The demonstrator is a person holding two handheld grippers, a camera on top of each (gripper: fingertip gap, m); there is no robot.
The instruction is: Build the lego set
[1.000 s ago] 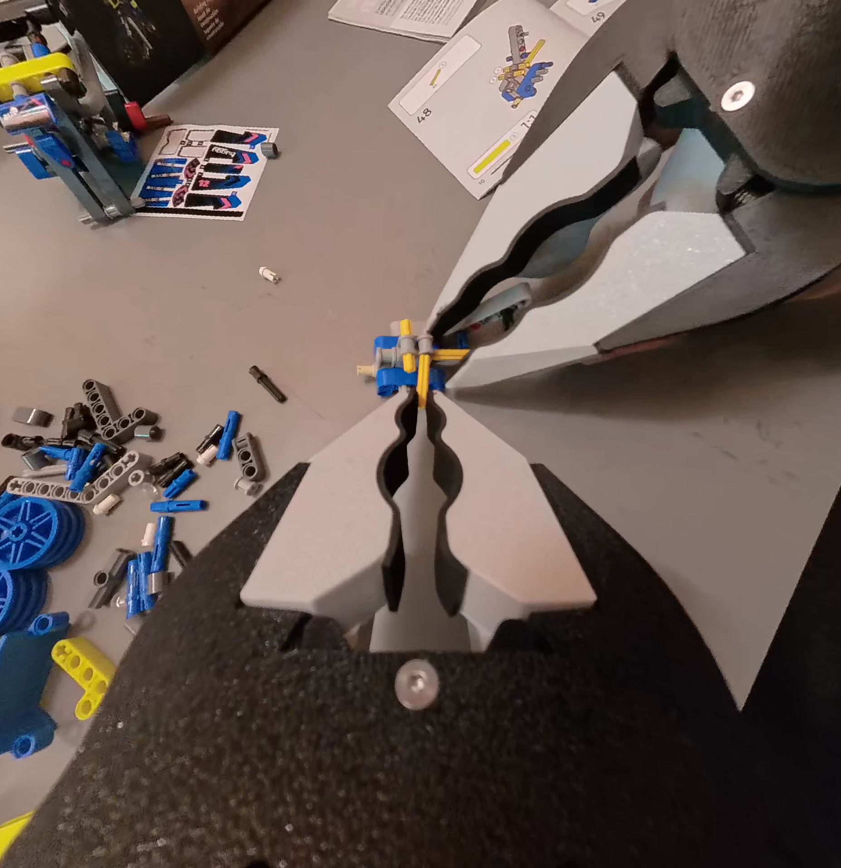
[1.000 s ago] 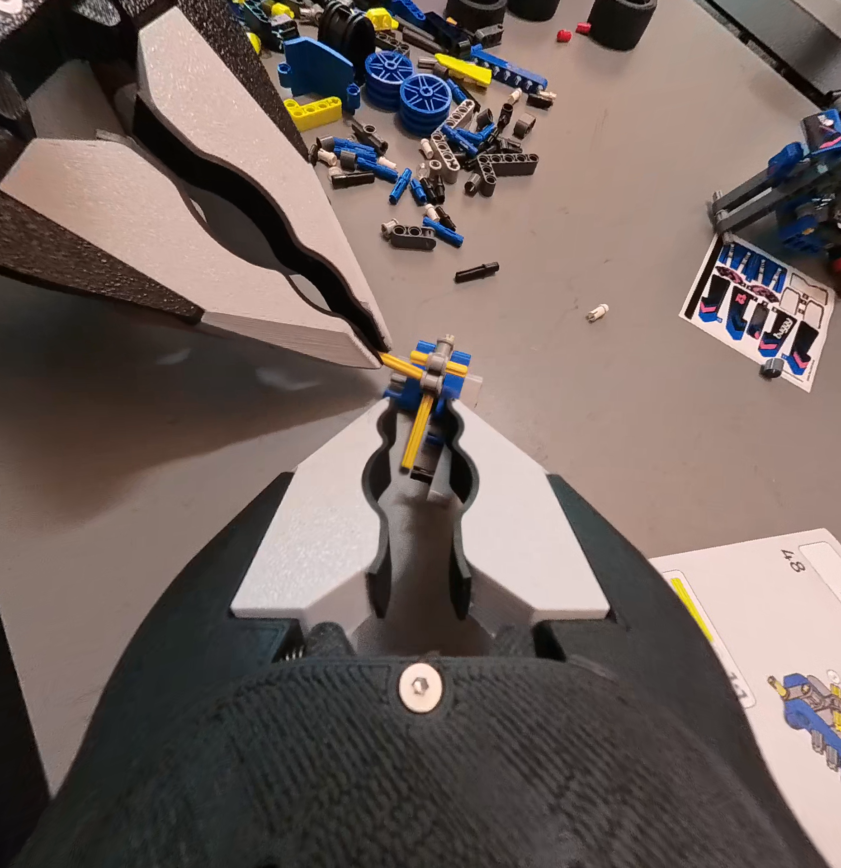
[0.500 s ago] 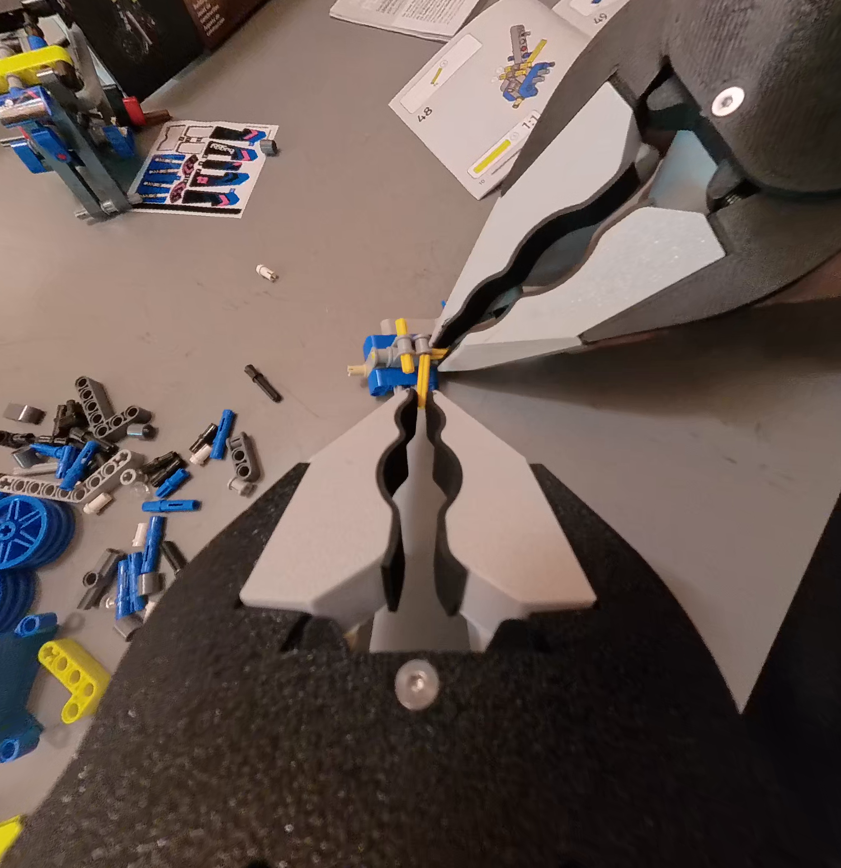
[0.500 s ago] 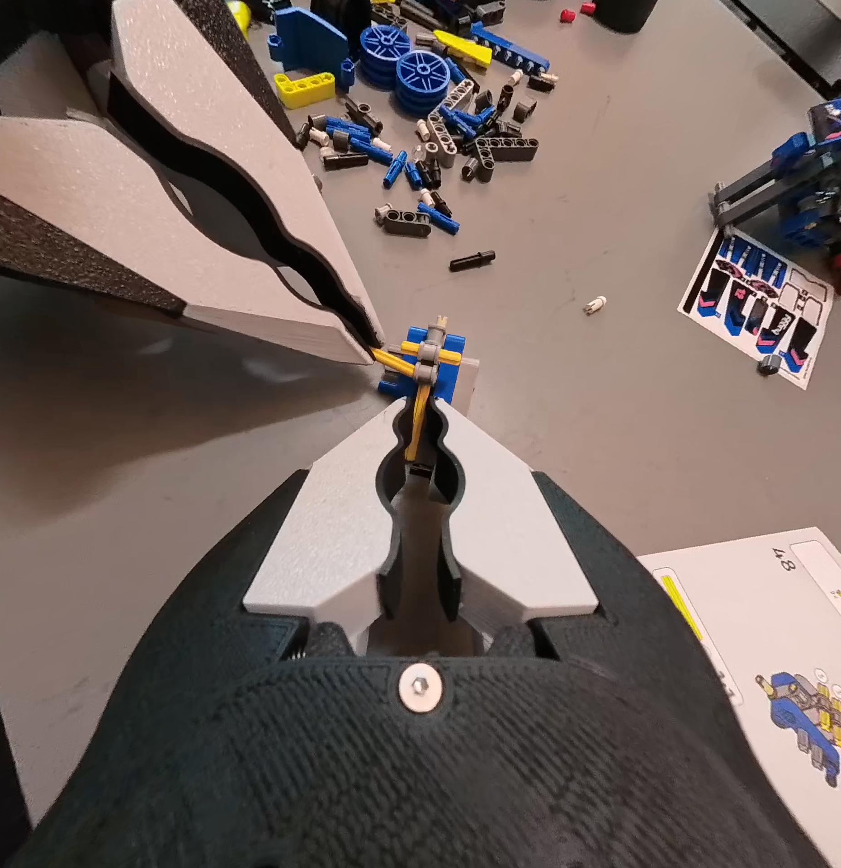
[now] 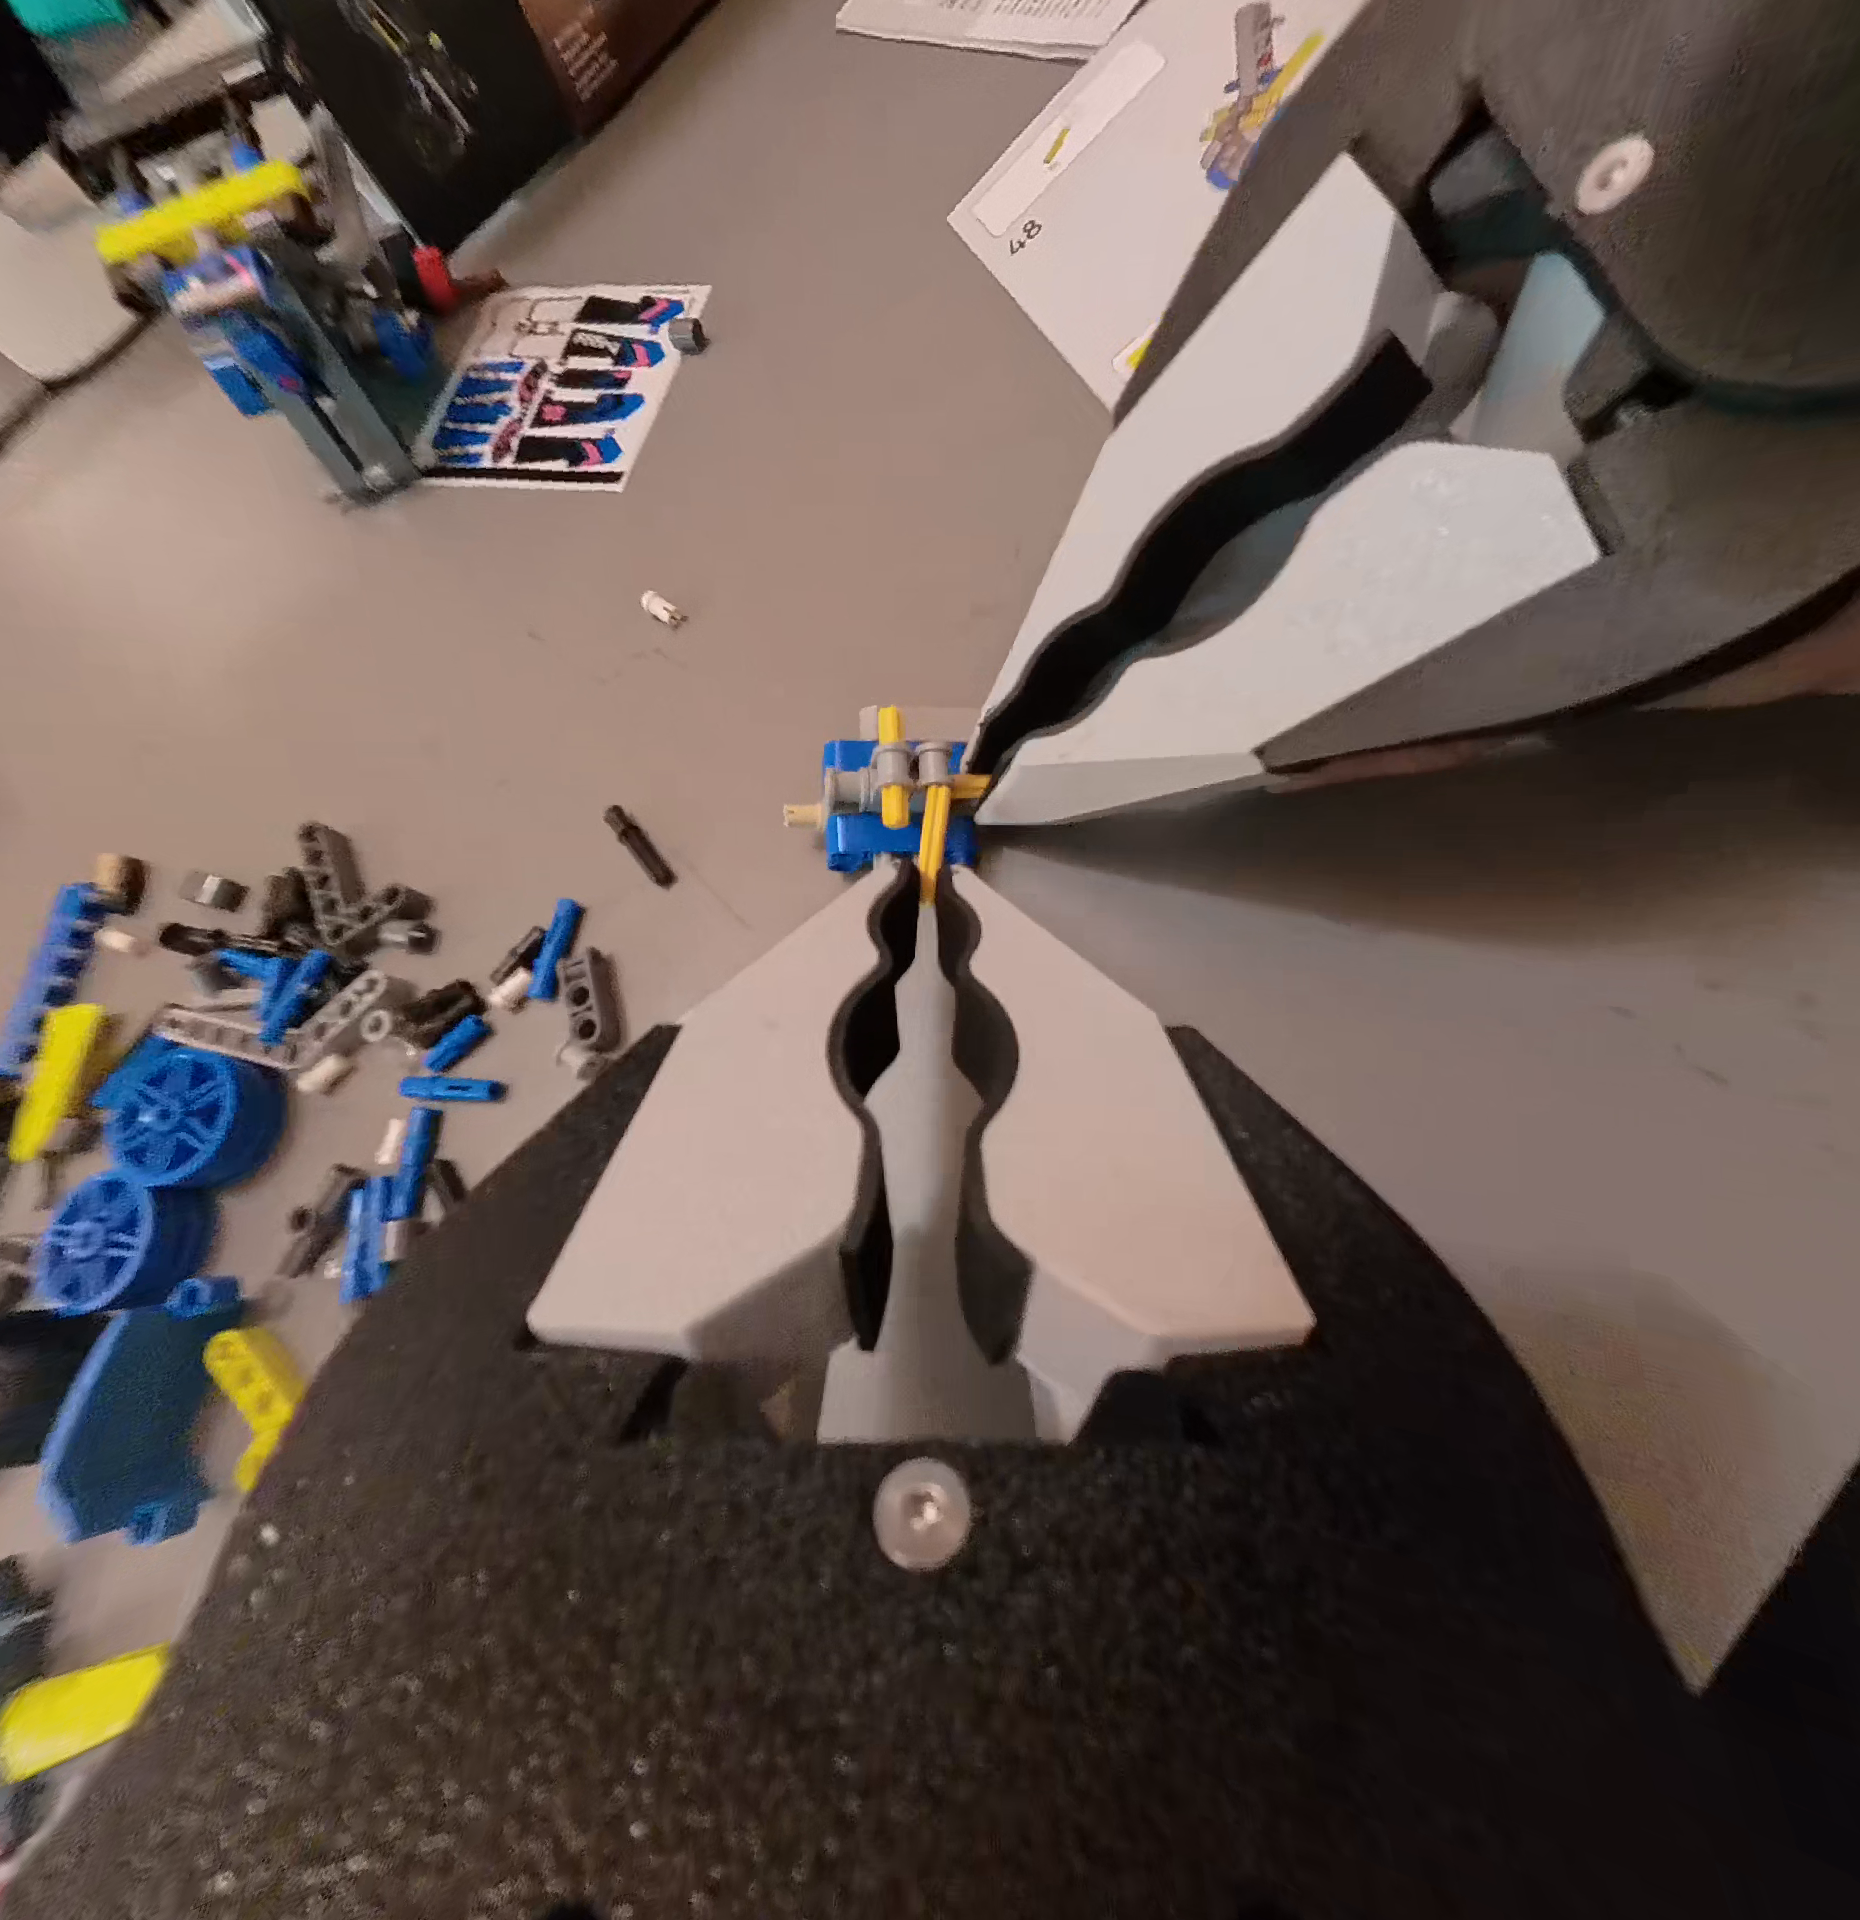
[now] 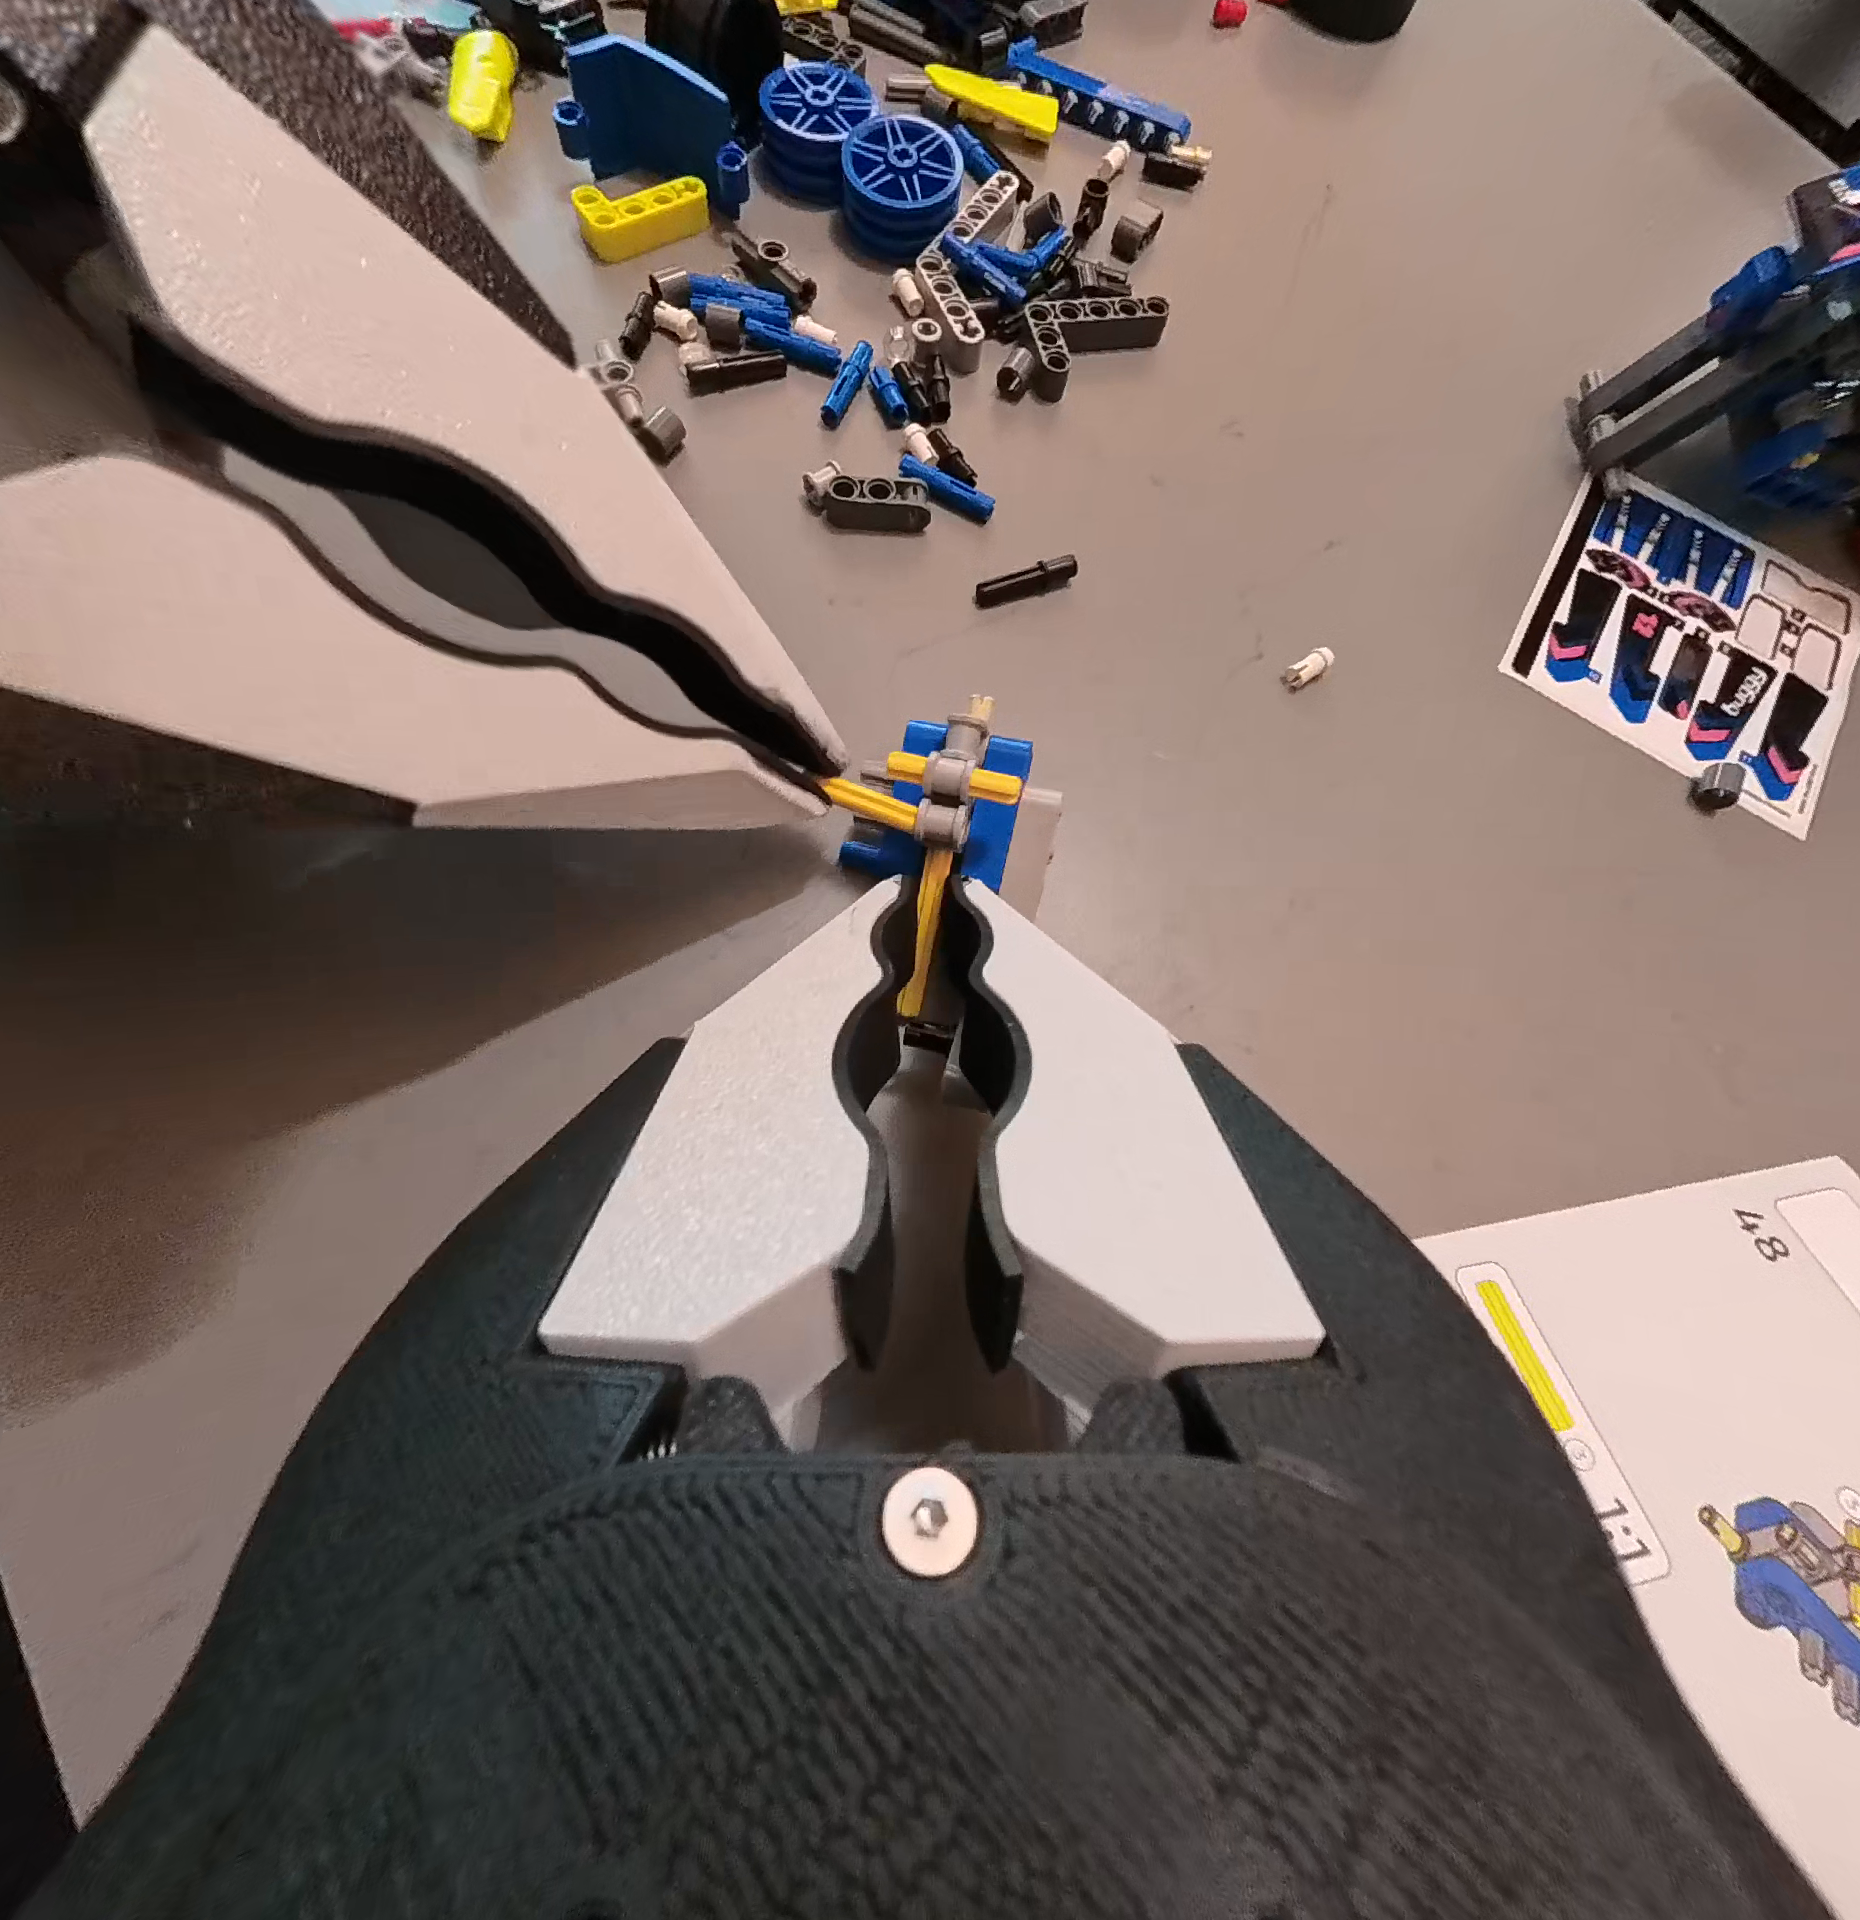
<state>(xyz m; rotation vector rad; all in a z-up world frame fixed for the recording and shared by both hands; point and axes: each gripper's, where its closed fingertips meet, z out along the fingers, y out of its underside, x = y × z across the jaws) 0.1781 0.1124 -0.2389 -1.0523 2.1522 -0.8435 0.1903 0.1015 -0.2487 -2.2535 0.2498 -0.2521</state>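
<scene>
A small lego assembly [image 6: 993,790], a blue block with grey connectors and yellow axles, is held just above the grey table between both grippers. It also shows in the left wrist view [image 5: 853,821]. My left gripper [image 5: 926,891] is shut on the end of one yellow axle [image 5: 932,831]. In the right wrist view it [image 6: 827,781] comes in from the upper left. My right gripper [image 6: 931,899] is shut on the near side of the assembly, with another yellow axle [image 6: 921,956] running back between its fingers. In the left wrist view it [image 5: 983,779] enters from the upper right.
A pile of loose parts [image 6: 905,312] with blue wheels [image 6: 895,166] lies beyond the assembly. A black pin [image 6: 1025,580] and a white pin [image 6: 1308,665] lie apart. A sticker sheet [image 6: 1684,665] and a part-built model [image 6: 1788,343] are at the right. An instruction booklet [image 6: 1684,1403] lies near right. My left and right fingertips are right by each other.
My right gripper has closed from slightly parted to shut on the assembly. The assembly has turned a little between the two grippers. My left gripper keeps its hold on the axle.
</scene>
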